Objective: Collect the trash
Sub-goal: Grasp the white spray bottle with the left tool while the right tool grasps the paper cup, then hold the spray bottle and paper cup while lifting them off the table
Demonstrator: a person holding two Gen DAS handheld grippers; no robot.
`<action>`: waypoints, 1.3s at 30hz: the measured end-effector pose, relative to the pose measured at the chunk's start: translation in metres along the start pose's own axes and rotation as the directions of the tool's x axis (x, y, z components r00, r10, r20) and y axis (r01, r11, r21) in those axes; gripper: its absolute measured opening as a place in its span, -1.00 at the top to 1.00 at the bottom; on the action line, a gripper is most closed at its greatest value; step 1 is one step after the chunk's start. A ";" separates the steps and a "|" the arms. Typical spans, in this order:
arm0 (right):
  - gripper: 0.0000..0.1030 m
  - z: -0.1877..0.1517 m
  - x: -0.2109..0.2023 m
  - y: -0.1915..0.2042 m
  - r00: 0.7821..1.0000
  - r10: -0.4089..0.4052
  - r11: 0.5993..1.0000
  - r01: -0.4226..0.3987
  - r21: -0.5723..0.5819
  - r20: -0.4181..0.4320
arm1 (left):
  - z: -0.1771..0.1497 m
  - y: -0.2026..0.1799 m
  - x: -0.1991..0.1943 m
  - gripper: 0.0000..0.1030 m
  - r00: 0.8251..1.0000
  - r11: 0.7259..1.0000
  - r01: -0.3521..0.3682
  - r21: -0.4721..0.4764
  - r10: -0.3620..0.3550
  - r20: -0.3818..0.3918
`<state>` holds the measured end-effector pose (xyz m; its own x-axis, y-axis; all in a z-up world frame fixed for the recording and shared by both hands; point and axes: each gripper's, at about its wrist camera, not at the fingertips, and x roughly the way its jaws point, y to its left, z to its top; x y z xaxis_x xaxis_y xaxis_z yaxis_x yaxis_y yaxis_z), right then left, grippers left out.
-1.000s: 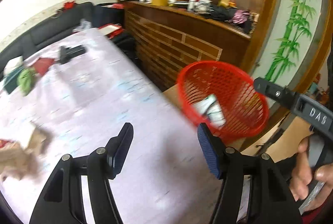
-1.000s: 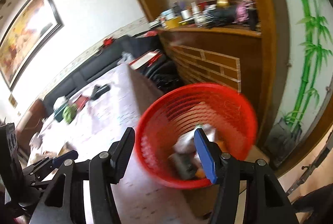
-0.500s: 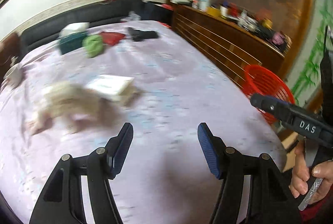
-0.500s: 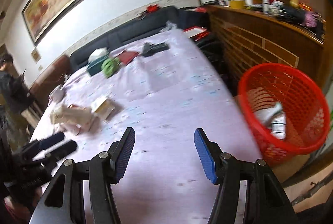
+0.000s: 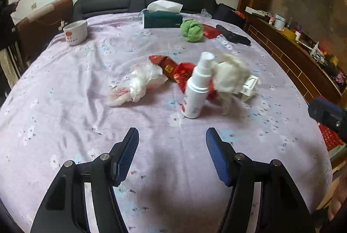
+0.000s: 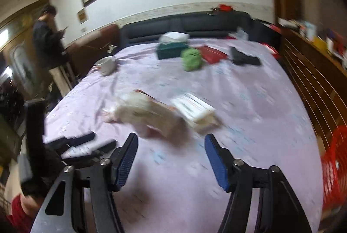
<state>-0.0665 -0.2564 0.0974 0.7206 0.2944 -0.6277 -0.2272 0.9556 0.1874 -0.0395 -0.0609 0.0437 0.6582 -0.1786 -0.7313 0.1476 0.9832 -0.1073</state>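
A: Hovering over the lilac tablecloth, the left gripper has its jaws spread wide with nothing between them.

B: And the right gripper?

A: Equally wide and empty, above the same cloth.

B: Where is the trash?

A: Take the white spray bottle as the landmark; it stands upright beyond the left gripper. Left of it lies a crumpled clear plastic bag. Behind it are red wrappers, and touching its right side is a wad of white tissue over a small white box.

B: The bin?

A: The red basket sits well right of the bottle, past the table edge.
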 end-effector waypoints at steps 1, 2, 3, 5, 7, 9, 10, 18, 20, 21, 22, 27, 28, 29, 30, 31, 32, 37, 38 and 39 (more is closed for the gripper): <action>-0.44 0.006 0.006 0.008 1.000 0.010 1.000 -0.010 -0.009 0.001 | 0.001 0.003 0.004 -0.22 1.000 1.000 0.000 -0.008 0.000 -0.006; -0.45 0.013 0.013 0.017 1.000 0.023 1.000 -0.022 -0.015 0.004 | 0.001 0.004 0.007 -0.22 1.000 1.000 0.000 -0.011 0.000 -0.010; -0.46 0.018 0.019 0.022 0.999 0.029 0.999 -0.029 -0.018 0.012 | 0.001 0.007 0.009 -0.22 1.000 1.000 0.004 -0.018 -0.004 -0.012; -0.46 0.030 0.037 0.032 1.000 0.004 1.000 -0.004 -0.029 0.025 | 0.003 0.009 0.015 -0.22 1.000 0.999 0.013 -0.029 -0.014 -0.020; -0.45 0.035 0.054 0.035 1.000 -0.017 0.999 0.018 -0.034 0.017 | 0.004 0.012 0.019 -0.22 0.999 0.999 0.029 -0.041 -0.030 -0.026; -0.15 0.036 0.071 0.031 0.999 -0.023 1.000 0.023 -0.018 -0.031 | 0.006 0.013 0.022 -0.22 0.998 0.998 0.046 -0.046 -0.047 -0.033; 0.21 0.035 0.077 0.026 0.998 -0.019 1.000 0.019 0.002 -0.060 | 0.006 0.013 0.022 -0.22 0.998 0.998 0.054 -0.043 -0.055 -0.035; 0.29 0.012 0.034 -0.023 0.999 -0.042 0.991 0.044 0.123 -0.025 | 0.028 -0.014 0.030 -0.27 0.998 0.996 0.057 0.072 -0.056 -0.016; 0.29 0.004 0.018 -0.033 0.999 -0.043 0.989 0.044 0.140 -0.009 | 0.035 -0.019 0.039 -0.29 0.999 0.996 0.036 0.079 -0.034 -0.023; 0.29 0.002 0.013 -0.035 0.999 -0.040 0.988 0.040 0.146 -0.005 | 0.040 -0.022 0.045 -0.28 0.999 0.996 0.035 0.078 -0.032 -0.031; 0.29 -0.002 0.005 -0.041 1.000 -0.029 0.986 0.028 0.161 0.003 | 0.043 -0.024 0.050 -0.28 0.999 0.996 0.036 0.078 -0.034 -0.035; 0.29 -0.015 -0.016 -0.053 1.000 -0.007 0.980 0.001 0.199 0.028 | 0.053 -0.033 0.075 -0.02 0.998 0.996 -0.019 0.087 0.024 -0.059; 0.29 -0.017 -0.019 -0.055 0.999 -0.005 0.979 -0.001 0.203 0.031 | 0.054 -0.032 0.080 0.23 0.997 0.996 -0.017 0.083 0.023 -0.072; 0.29 -0.021 -0.023 -0.058 0.999 -0.002 0.978 -0.005 0.207 0.034 | 0.053 -0.032 0.084 0.33 0.996 0.997 -0.003 0.075 0.009 -0.086; 0.29 -0.022 -0.025 -0.059 0.999 -0.001 0.978 -0.007 0.209 0.036 | 0.052 -0.031 0.086 0.46 0.995 0.998 0.005 0.067 0.001 -0.095; 0.29 -0.024 -0.027 -0.060 0.999 0.000 0.977 -0.008 0.212 0.038 | 0.050 -0.031 0.086 0.46 0.995 0.998 0.003 0.068 0.004 -0.095; 0.29 -0.027 -0.031 -0.061 0.999 -0.001 0.977 -0.008 0.212 0.043 | 0.049 -0.032 0.085 0.46 0.996 0.997 -0.006 0.071 0.012 -0.086; 0.29 -0.038 -0.040 -0.066 0.997 -0.031 0.977 0.016 0.211 0.065 | 0.040 -0.040 0.064 0.45 0.998 0.998 0.018 0.068 -0.014 -0.053; 0.29 -0.041 -0.042 -0.067 0.997 -0.043 0.977 0.028 0.214 0.066 | 0.036 -0.044 0.056 0.45 0.999 0.997 0.021 0.076 -0.018 -0.038; 0.29 -0.043 -0.043 -0.068 0.997 -0.047 0.976 0.032 0.216 0.065 | 0.033 -0.047 0.050 0.45 0.999 0.996 0.028 0.081 -0.025 -0.028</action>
<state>-0.1100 -0.3349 0.0792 0.7718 0.2487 -0.5852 -0.0573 0.9438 0.3255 0.0111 -0.1177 0.0342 0.6333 -0.2024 -0.7470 0.2250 0.9717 -0.0725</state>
